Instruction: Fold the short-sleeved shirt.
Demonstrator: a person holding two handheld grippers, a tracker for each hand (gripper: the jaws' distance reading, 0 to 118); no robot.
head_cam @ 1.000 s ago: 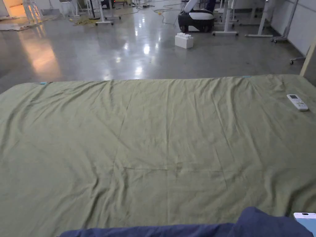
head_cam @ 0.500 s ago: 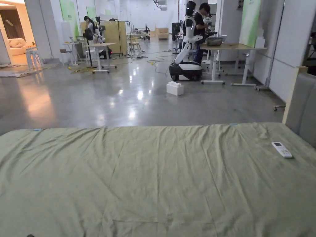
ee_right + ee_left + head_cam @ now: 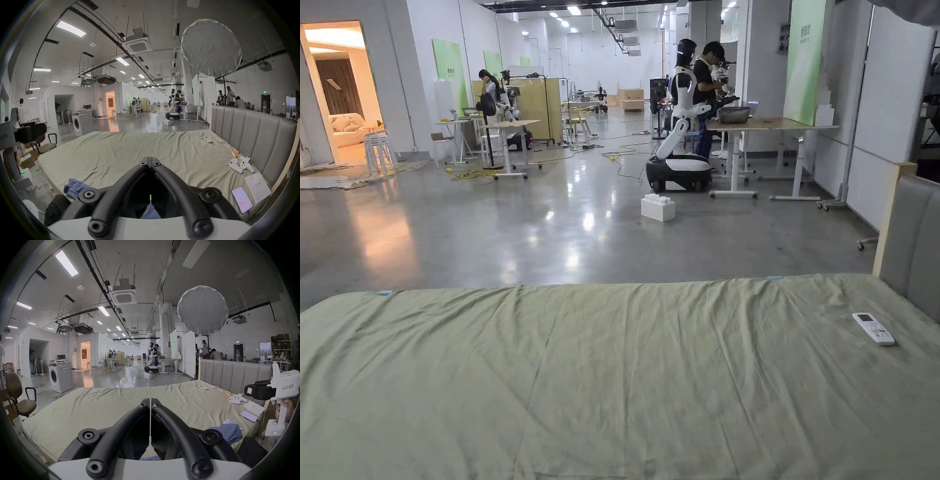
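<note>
Nothing folded yet: shirt (image 3: 227, 432) is lying bunched at the bed's (image 3: 612, 375) near edge, at 5 o'clock in the left gripper view. Left gripper (image 3: 150, 400) and right gripper (image 3: 150, 158) are being held pressed together, empty. Versus the earlier frames, the head camera is being tilted up, the remote (image 3: 873, 329) appearing lower

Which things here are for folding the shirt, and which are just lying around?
For the job: blue shirt, green bed sheet, left gripper, right gripper, both with jaws closed.

Lying about: remote, phone, white controllers, white box.
</note>
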